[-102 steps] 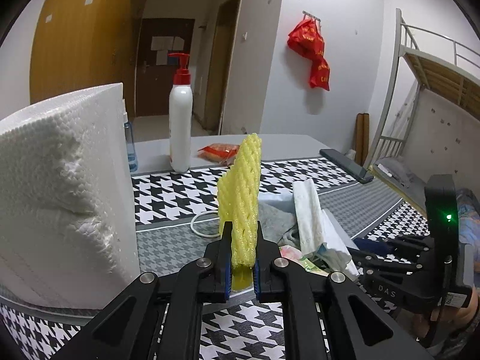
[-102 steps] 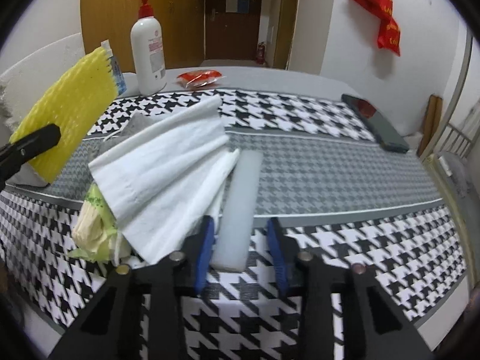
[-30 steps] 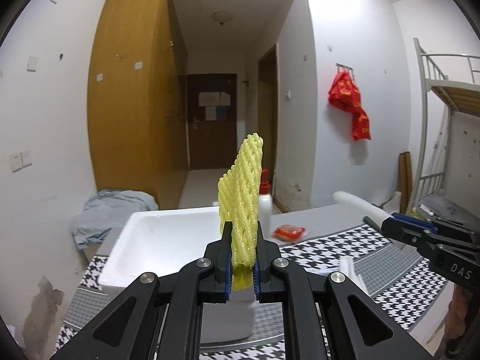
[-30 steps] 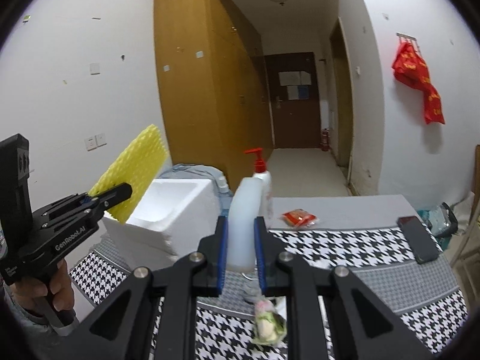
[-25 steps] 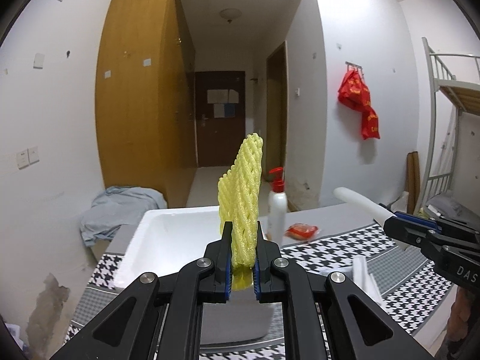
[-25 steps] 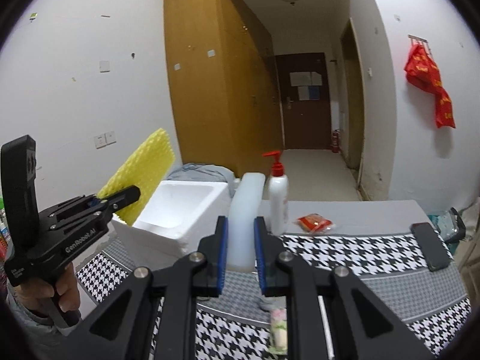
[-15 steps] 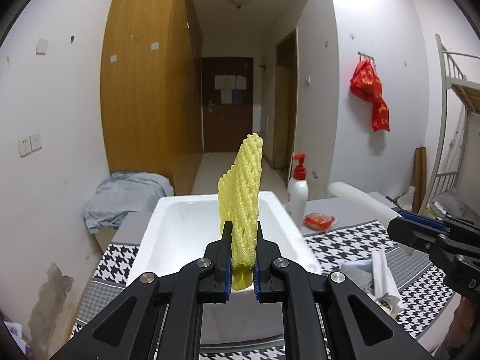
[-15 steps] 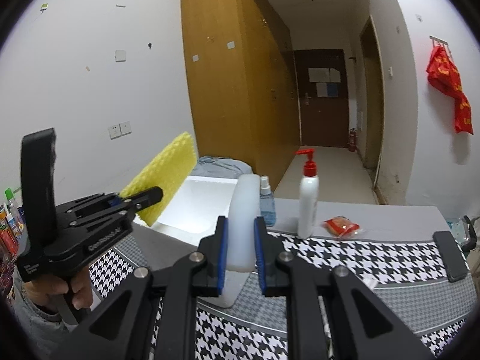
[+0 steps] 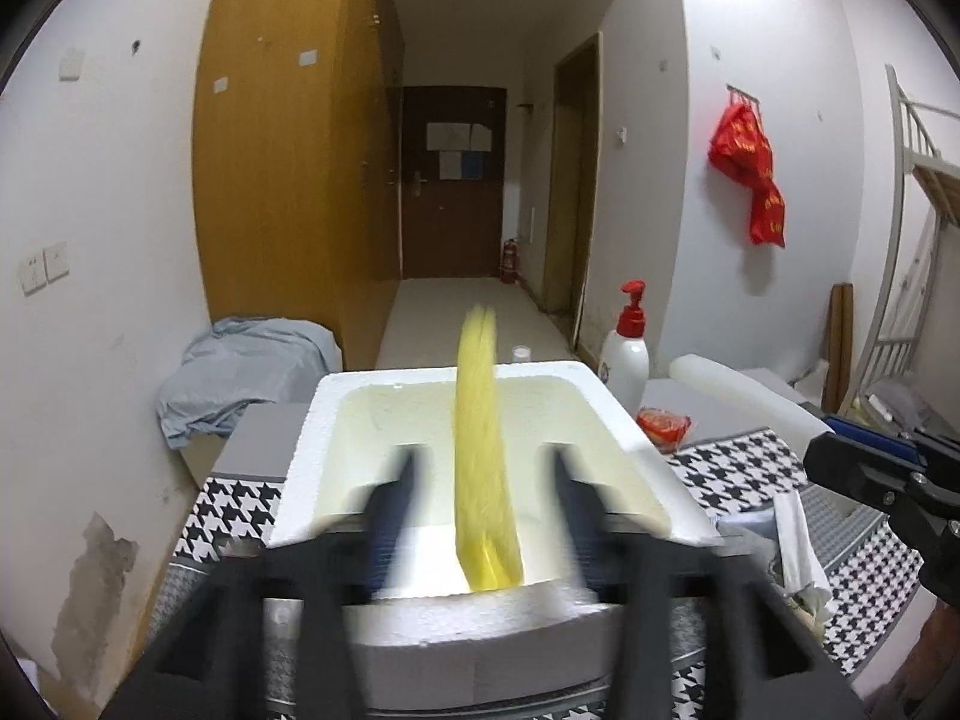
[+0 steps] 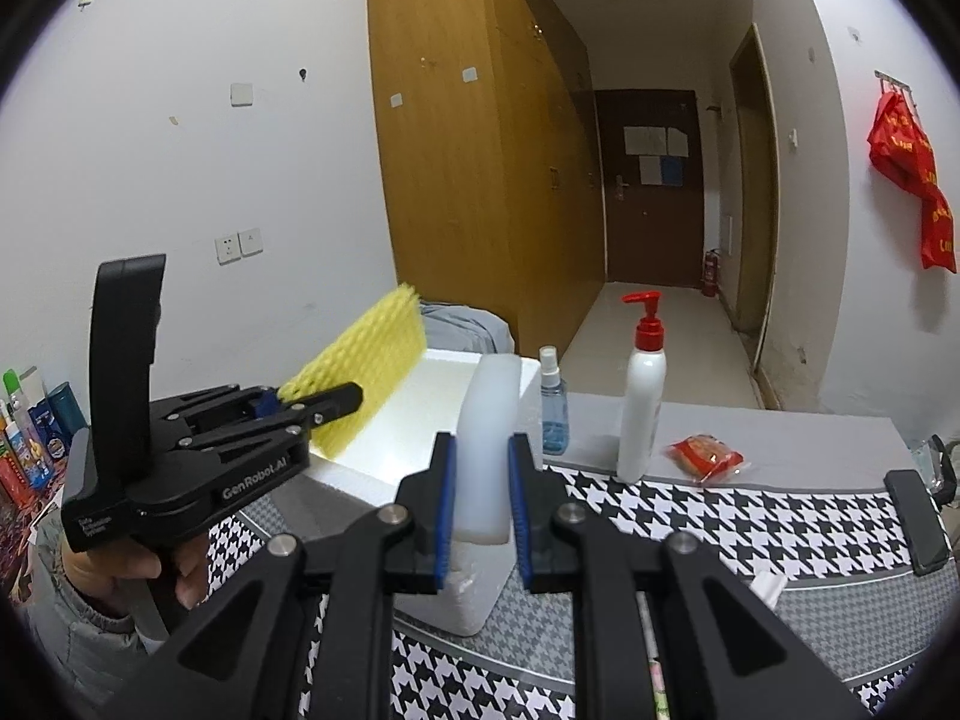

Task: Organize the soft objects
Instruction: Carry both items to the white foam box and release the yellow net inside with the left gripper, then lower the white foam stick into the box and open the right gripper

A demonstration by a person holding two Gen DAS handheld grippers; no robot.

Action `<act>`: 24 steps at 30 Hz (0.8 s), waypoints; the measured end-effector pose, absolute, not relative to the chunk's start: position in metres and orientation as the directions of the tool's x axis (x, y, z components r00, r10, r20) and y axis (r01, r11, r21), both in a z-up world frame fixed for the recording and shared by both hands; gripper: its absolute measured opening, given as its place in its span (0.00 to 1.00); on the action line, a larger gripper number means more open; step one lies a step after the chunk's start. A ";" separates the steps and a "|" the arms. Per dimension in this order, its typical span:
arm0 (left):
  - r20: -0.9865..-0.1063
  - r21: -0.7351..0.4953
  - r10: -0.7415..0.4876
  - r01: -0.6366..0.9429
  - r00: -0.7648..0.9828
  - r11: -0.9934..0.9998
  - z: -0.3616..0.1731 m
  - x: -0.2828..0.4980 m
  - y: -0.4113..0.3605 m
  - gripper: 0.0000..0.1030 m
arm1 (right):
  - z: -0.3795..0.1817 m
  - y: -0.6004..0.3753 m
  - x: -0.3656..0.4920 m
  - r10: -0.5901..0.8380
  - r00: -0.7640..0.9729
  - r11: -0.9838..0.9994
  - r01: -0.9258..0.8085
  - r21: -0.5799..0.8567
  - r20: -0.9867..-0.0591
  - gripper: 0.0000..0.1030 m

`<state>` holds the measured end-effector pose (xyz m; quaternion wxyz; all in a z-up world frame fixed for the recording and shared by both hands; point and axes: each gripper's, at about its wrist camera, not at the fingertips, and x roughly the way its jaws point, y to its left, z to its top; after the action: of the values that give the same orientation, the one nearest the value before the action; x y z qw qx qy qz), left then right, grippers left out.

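My left gripper [image 9: 478,462] hangs over the open white foam box [image 9: 318,414], and its jaws are opening. The yellow foam net [image 9: 483,420] stands blurred between them, its lower end in the box, and neither pad touches it. In the right wrist view the left gripper [image 10: 324,405] shows from the side with the yellow net [image 10: 372,366] sticking out over the box [image 10: 465,594]. My right gripper [image 10: 483,480] is shut on a white foam strip [image 10: 489,414], upright, just right of the box.
A red-capped pump bottle [image 10: 643,396], a small spray bottle [image 10: 553,402] and a red packet [image 10: 705,450] stand behind on the houndstooth table. A dark phone [image 10: 918,516] lies far right. Tissues [image 9: 798,546] lie beside the box. A grey cloth heap [image 9: 240,372] lies left.
The left jaws have sprung apart and let go of the yellow net, which now tips down into the box. Both grippers have moved closer to the box.
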<state>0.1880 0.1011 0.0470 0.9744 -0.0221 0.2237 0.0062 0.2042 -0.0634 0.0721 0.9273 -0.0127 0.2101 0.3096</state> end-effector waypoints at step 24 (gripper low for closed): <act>-0.316 -0.032 0.122 -0.139 0.941 0.990 0.059 0.135 0.146 0.99 | 0.074 -0.008 0.215 0.590 0.680 0.779 -0.621 0.085 -0.435 0.20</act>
<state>0.1350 0.1464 0.0595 0.9848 -0.0270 0.1585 0.0664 0.2149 -0.0083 0.0743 0.9159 -0.0348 0.2247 0.3307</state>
